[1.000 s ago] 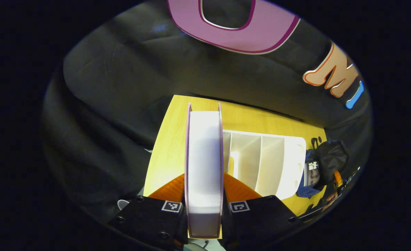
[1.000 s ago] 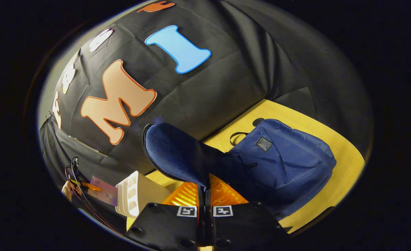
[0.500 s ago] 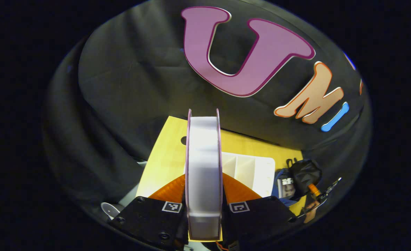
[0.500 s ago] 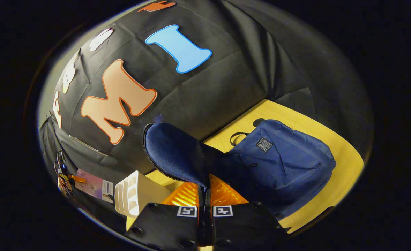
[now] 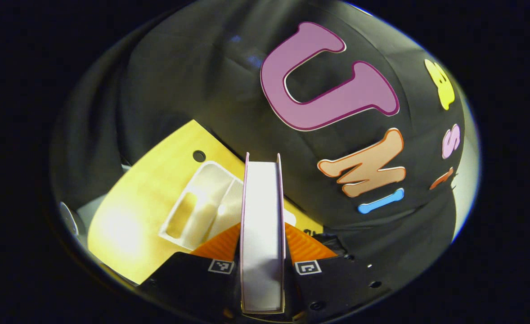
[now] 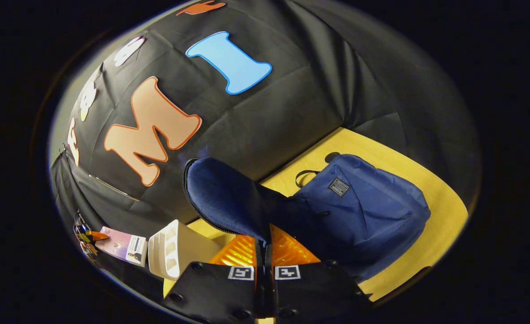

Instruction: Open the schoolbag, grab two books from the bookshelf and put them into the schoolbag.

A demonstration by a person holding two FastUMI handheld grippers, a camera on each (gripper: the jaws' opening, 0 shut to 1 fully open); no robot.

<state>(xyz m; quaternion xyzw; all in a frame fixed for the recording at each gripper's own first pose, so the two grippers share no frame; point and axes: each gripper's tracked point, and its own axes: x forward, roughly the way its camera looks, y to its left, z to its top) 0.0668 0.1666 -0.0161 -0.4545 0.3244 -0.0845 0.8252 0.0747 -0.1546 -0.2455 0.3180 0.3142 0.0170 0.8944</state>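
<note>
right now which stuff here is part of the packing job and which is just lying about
Job:
- book in left tongs
- schoolbag
- its flap, pinched by right tongs
- white bookshelf

Just there:
- wooden table

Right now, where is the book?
In the left gripper view, the book stands edge-on between the left claw fingers, lifted above the white shelf.

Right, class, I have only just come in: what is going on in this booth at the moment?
A person works with a tool in each hand. The left tool is shut on a book, holding it above the table near the white bookshelf. The right tool is shut on the flap of the blue schoolbag, holding it up so the bag is open. The book is not yet in the bag.
</note>
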